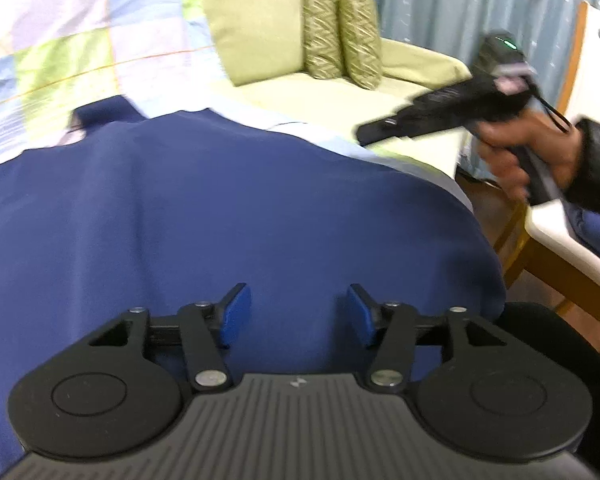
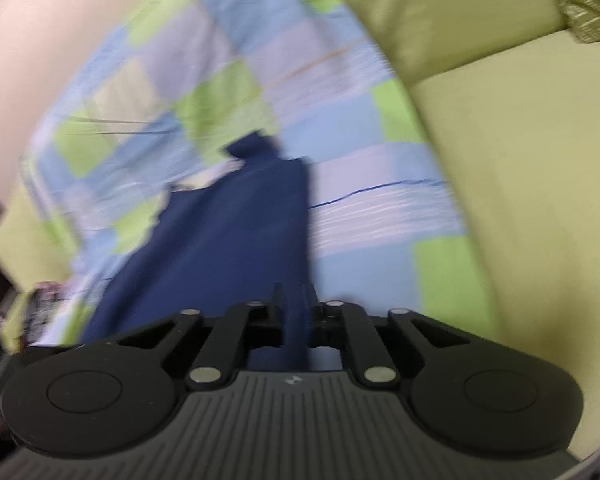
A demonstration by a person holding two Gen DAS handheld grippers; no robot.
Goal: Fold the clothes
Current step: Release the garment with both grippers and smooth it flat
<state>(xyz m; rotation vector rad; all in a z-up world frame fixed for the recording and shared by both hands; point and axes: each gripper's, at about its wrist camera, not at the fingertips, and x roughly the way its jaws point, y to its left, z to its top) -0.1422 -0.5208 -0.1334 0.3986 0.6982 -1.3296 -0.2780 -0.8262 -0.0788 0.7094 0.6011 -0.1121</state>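
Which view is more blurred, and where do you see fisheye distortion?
Right wrist view: heavy motion blur smears the checked blue-green quilt and navy blue garment. Left wrist view: sharper, though the right gripper streaks; edges bow.

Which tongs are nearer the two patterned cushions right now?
Right. The right tongs reach toward the patterned cushions over the sofa seat; the left tongs sit back over the navy garment.

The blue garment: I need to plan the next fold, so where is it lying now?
The blue garment is spread on the patchwork quilt left of the green sofa cushions, beneath the open left claw; the right claw pinches one edge.
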